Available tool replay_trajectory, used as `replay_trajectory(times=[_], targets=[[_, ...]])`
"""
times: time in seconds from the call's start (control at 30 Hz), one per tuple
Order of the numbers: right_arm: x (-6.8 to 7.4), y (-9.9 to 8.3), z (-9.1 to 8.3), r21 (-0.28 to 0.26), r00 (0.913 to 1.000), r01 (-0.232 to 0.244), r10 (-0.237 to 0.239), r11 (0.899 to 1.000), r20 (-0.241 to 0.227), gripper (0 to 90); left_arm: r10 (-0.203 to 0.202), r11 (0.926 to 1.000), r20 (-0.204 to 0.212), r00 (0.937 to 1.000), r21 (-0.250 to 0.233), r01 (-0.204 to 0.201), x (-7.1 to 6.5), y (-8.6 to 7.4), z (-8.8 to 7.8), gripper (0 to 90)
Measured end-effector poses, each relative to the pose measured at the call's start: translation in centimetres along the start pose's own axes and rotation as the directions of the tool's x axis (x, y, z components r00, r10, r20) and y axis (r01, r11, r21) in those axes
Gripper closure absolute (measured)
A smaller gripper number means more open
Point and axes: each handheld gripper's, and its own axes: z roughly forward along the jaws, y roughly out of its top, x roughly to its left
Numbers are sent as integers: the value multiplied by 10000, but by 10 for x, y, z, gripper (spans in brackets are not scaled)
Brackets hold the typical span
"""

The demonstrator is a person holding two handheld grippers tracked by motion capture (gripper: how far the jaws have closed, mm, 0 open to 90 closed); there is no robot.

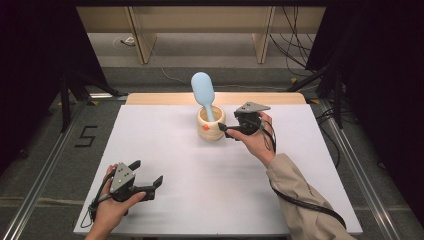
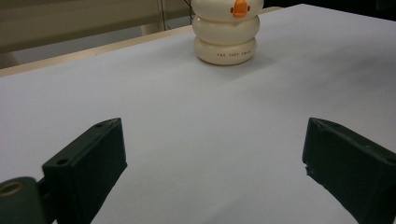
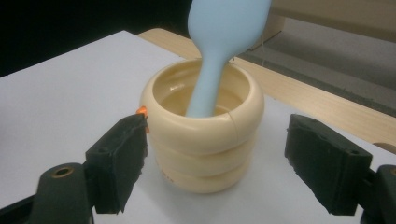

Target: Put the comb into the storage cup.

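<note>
Jaws of the right gripper (image 3: pixel 215 154) gape around the cup (image 3: pixel 203 140) holding a blue spoon (image 3: pixel 219 42); left gripper (image 1: pixel 142 181) open too.

— What's my work surface here?

— I see a table (image 1: pixel 200 200) with a white top and a bare wooden strip along its far edge.

— What stands on it?

— One cream ribbed holder (image 1: pixel 210 125), upright toward the far middle, an orange beak on its side. A pale blue spatula (image 1: pixel 203 90) stands in it, leaning slightly.
</note>
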Motion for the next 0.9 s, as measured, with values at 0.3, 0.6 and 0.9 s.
replay_trajectory(times=[0.3, 0.6, 0.9], targets=[[-2, -8, -11, -68, 10000, 50, -50, 10000, -47, 217, -29, 10000, 3, 10000, -28, 29, 0, 0, 0, 54], [-6, -16, -26, -103, 10000, 0, 0, 9999, -28, 214, -4, 10000, -14, 10000, -33, 4, 0, 0, 0, 53], [-10, -25, -40, -103, 10000, -45, 45, 9999, -11, 211, 27, 10000, -40, 10000, 2, -27, 0, 0, 0, 53]])
